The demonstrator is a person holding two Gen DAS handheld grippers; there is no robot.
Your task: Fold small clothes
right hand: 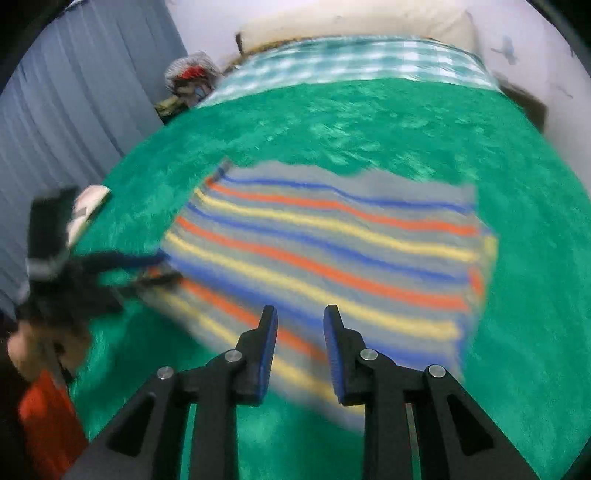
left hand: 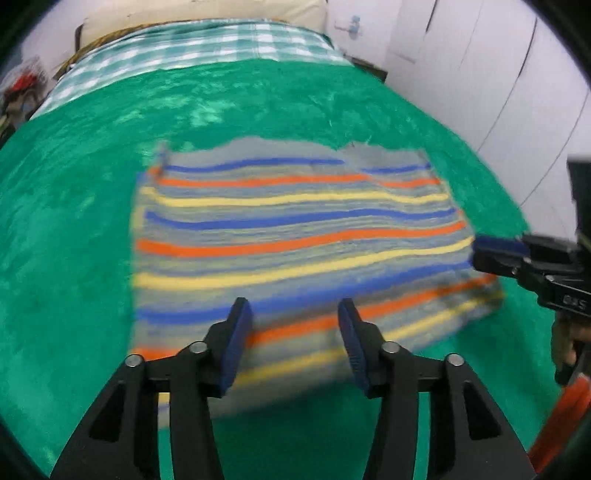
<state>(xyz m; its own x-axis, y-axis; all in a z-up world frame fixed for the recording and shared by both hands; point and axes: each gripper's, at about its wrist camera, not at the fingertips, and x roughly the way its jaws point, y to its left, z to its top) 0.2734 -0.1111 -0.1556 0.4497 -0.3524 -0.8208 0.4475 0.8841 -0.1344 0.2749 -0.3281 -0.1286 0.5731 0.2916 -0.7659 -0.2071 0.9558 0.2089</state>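
A grey garment (left hand: 295, 229) with blue, orange and yellow stripes lies folded flat on a green fleece blanket (left hand: 74, 221); it shows again in the right wrist view (right hand: 332, 258). My left gripper (left hand: 293, 314) hovers over its near edge, open, with nothing between the pads. My right gripper (right hand: 300, 317) also hangs above the near edge with a narrower gap and nothing pinched. The right gripper (left hand: 491, 254) reaches the garment's right edge. The left gripper (right hand: 159, 267) is blurred at the garment's left edge. Both views are motion-blurred.
Beyond the blanket lie a teal checked sheet (left hand: 207, 44) and a cream pillow (right hand: 351, 22). White wardrobe doors (left hand: 480, 74) stand on the right, a grey curtain (right hand: 74, 110) on the left. A white item (right hand: 88, 206) rests at the blanket's left edge. An orange sleeve (right hand: 48, 417) shows.
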